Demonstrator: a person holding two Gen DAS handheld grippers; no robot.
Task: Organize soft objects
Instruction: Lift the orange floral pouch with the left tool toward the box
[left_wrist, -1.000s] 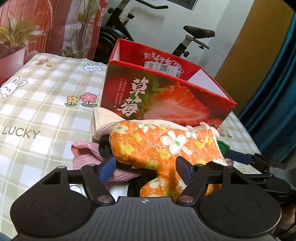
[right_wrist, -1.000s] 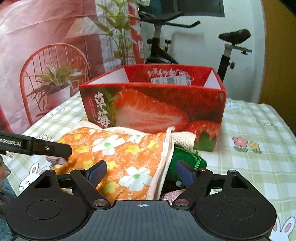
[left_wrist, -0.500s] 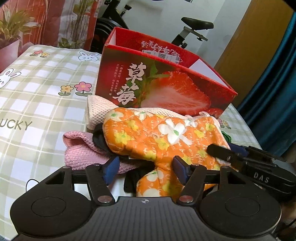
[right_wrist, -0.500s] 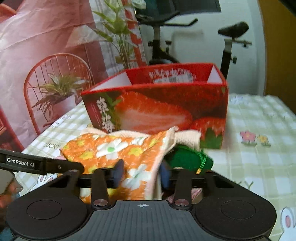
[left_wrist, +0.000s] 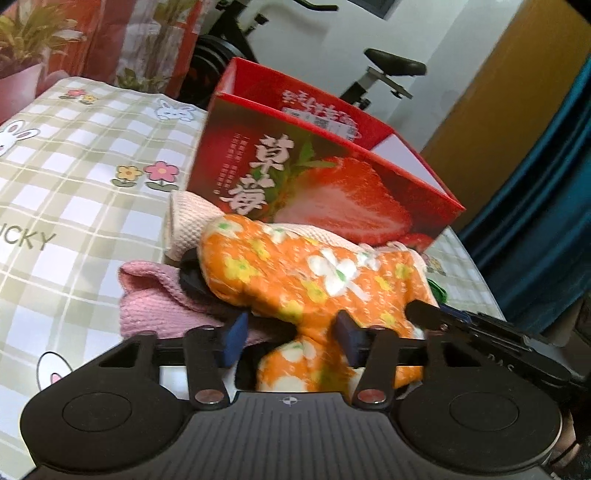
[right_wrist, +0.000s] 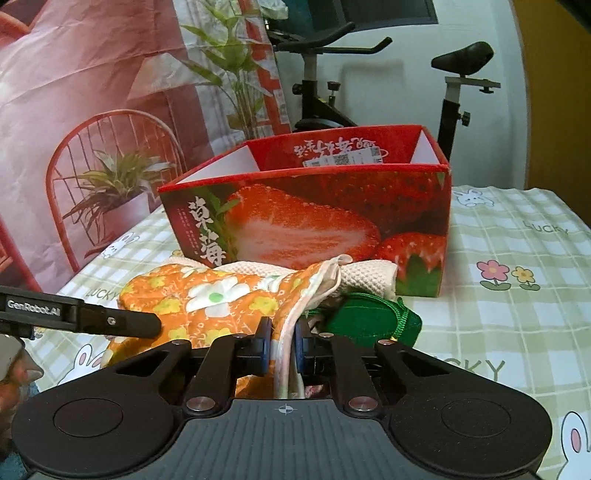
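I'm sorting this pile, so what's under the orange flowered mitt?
Under the orange mitt lie a cream waffle cloth, a pink towel, something black and a green item. Anything deeper is covered.

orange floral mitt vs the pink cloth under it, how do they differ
The orange floral mitt is printed with white and yellow flowers; the pink cloth is plain knit. The mitt lies on top of the pile, its edge clamped by the right gripper; the cloth sits low on the table, ungripped. Both are soft.
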